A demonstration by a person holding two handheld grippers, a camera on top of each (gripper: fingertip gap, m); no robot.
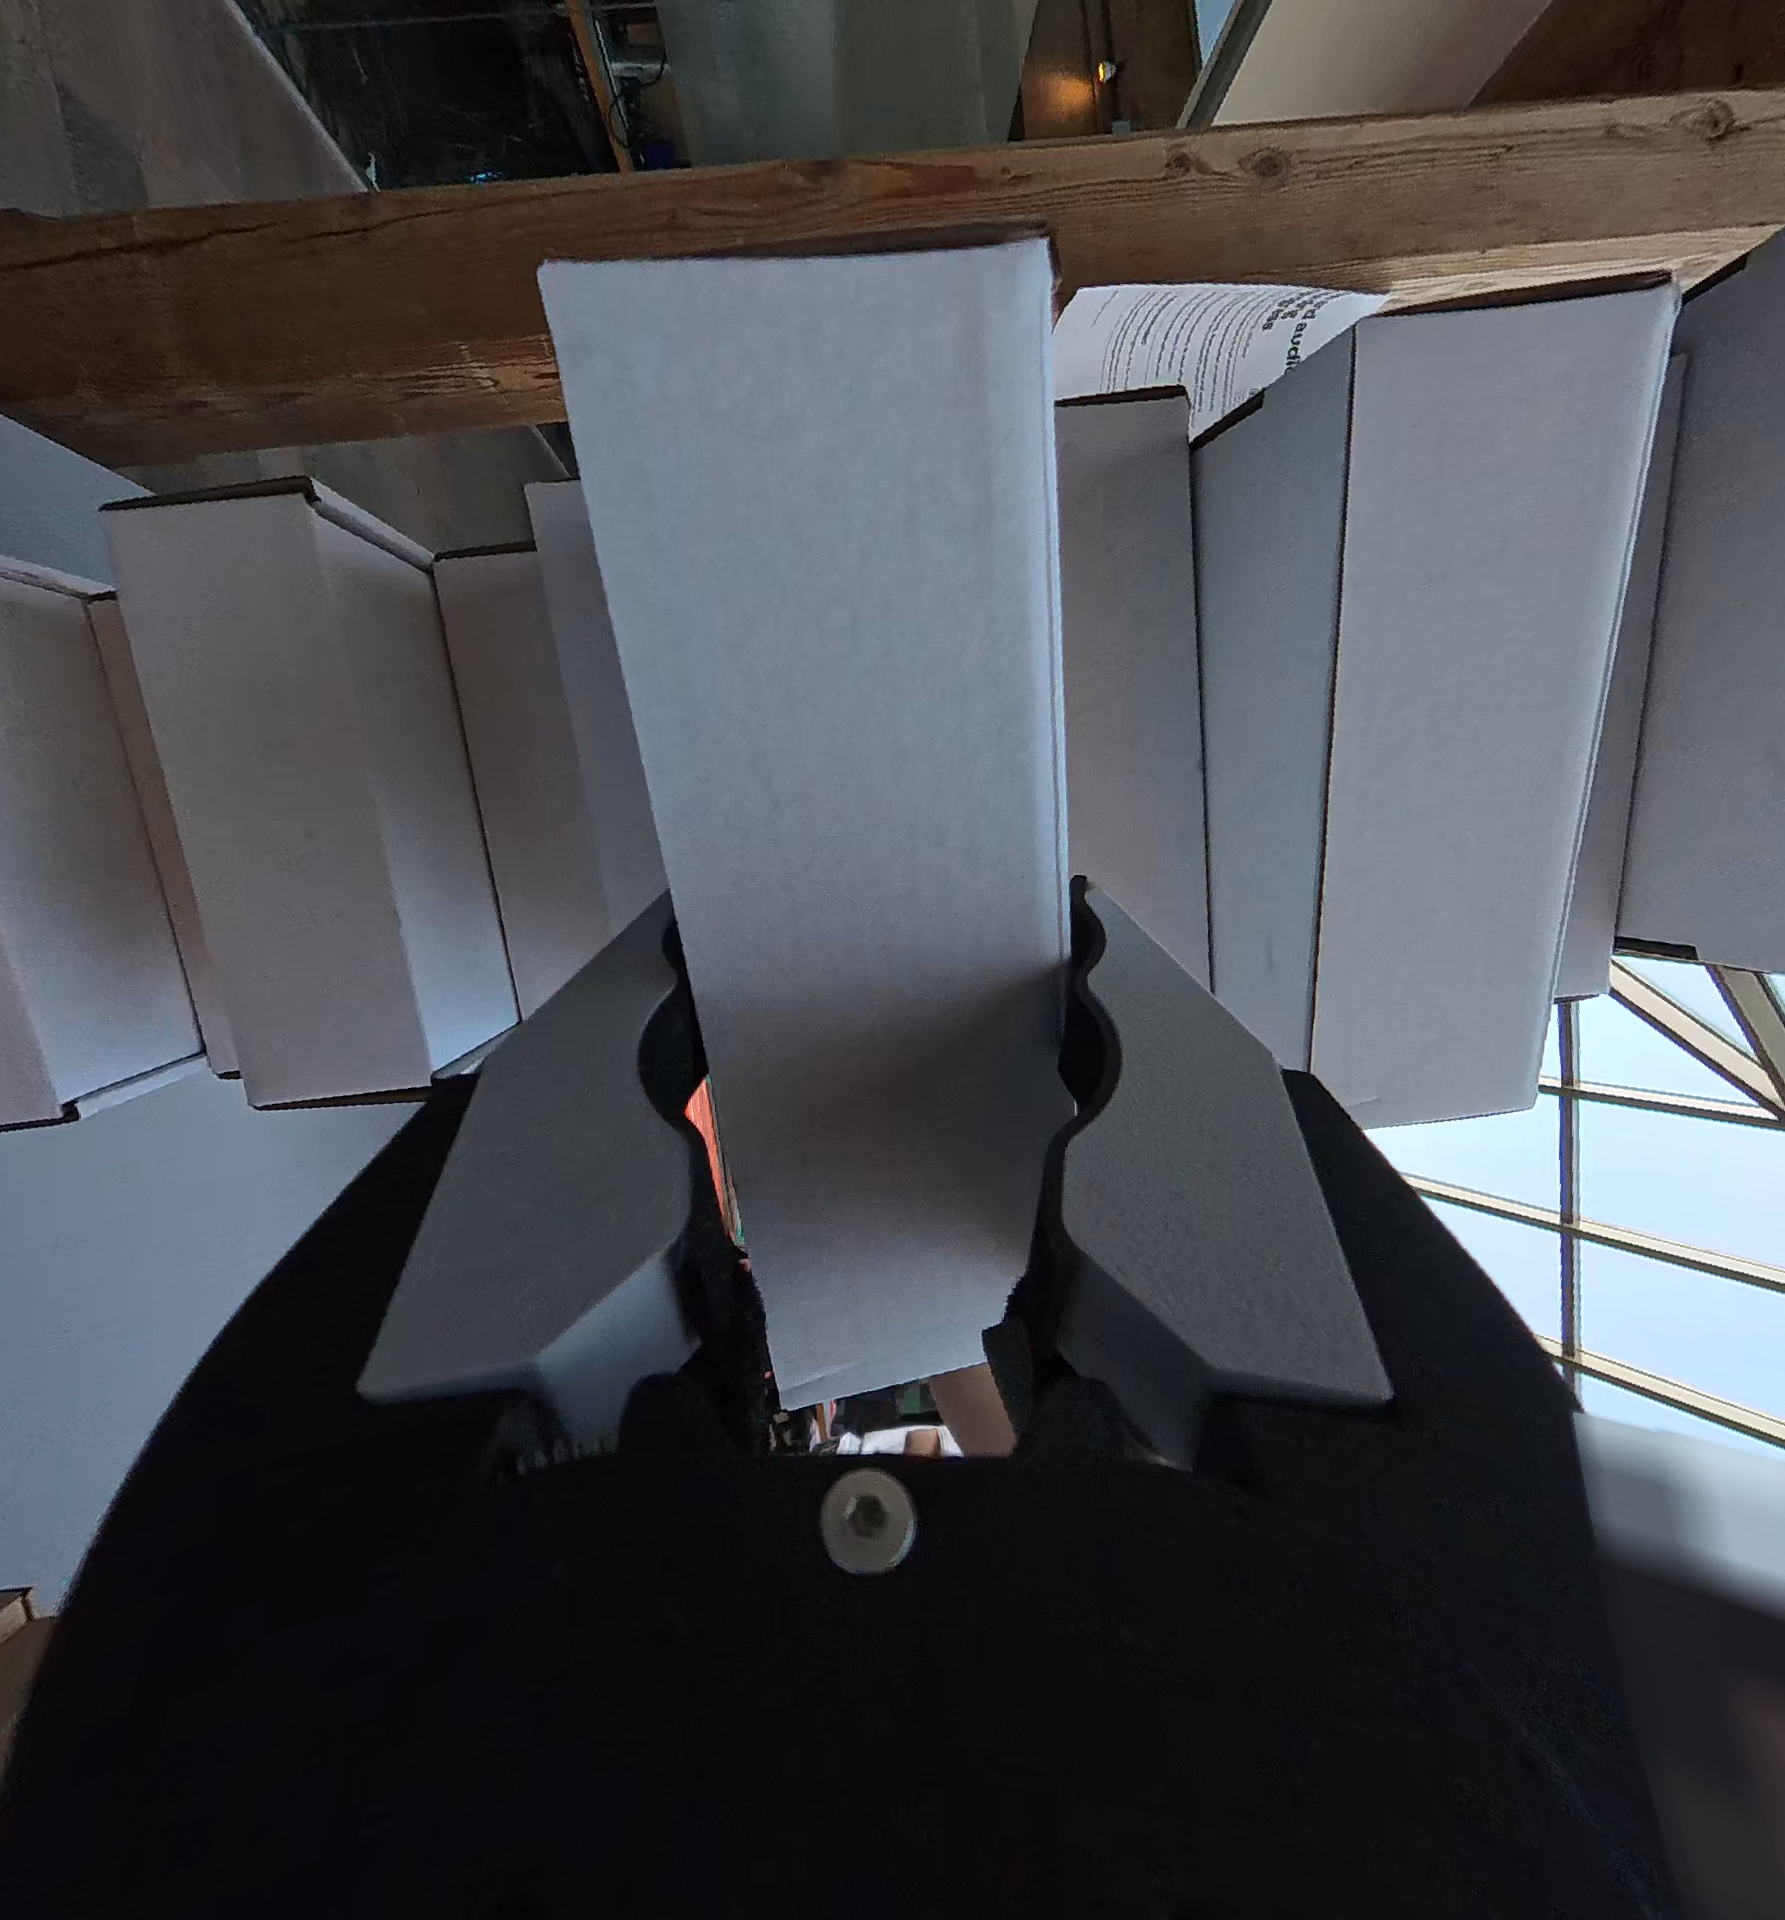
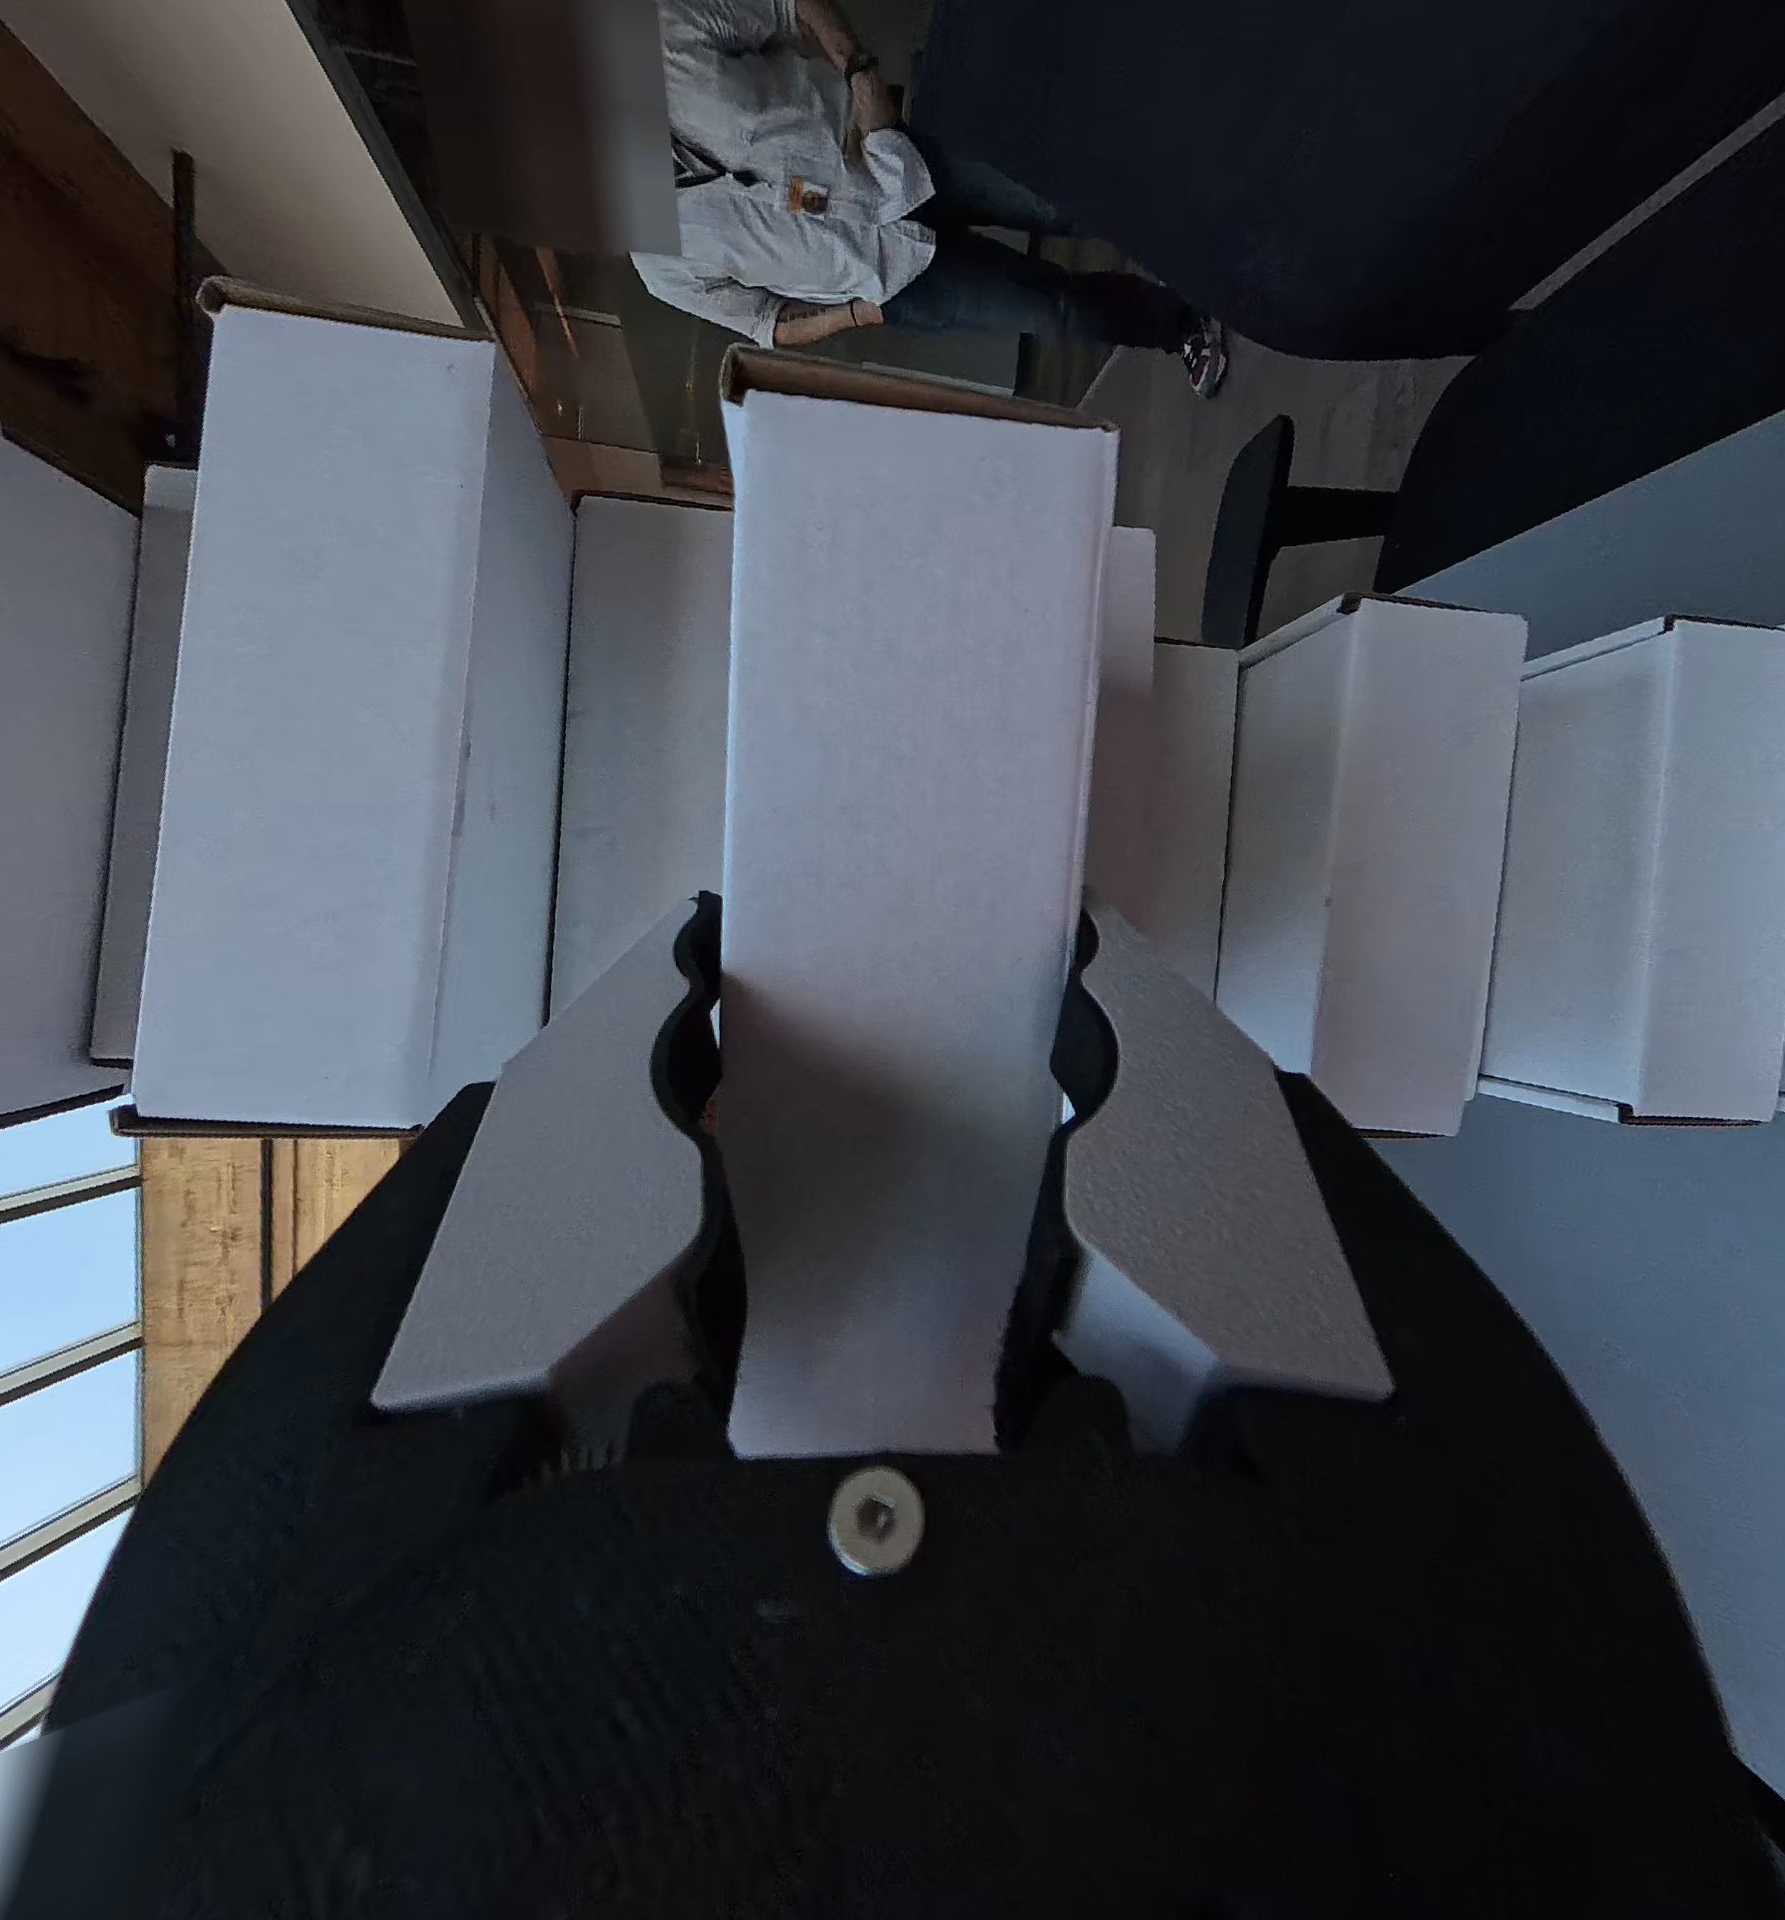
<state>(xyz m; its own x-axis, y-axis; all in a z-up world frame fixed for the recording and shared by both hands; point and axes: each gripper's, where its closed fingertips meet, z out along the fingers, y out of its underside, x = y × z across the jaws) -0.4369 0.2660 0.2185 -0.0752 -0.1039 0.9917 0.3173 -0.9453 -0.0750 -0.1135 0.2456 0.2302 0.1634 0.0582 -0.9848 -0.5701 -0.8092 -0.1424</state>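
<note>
My left gripper (image 1: 872, 997) is shut on a long white cardboard box (image 1: 815, 623) that runs forward between its grey fingers (image 1: 555, 1174). The box's far end reaches a wooden beam (image 1: 244, 312). My right gripper (image 2: 893, 997) is shut on a white cardboard box (image 2: 919, 727) of the same kind, held lengthwise between its fingers (image 2: 1210, 1174). Several more white boxes lie side by side behind each held box, such as one in the left wrist view (image 1: 1470, 675) and one in the right wrist view (image 2: 348, 707).
A printed paper sheet (image 1: 1200, 332) lies behind the boxes in the left wrist view. Window frames (image 1: 1698, 1195) show at the right there and in the right wrist view (image 2: 26, 1299) at the left. A person (image 2: 794, 177) and a dark chair (image 2: 1252, 520) are farther off.
</note>
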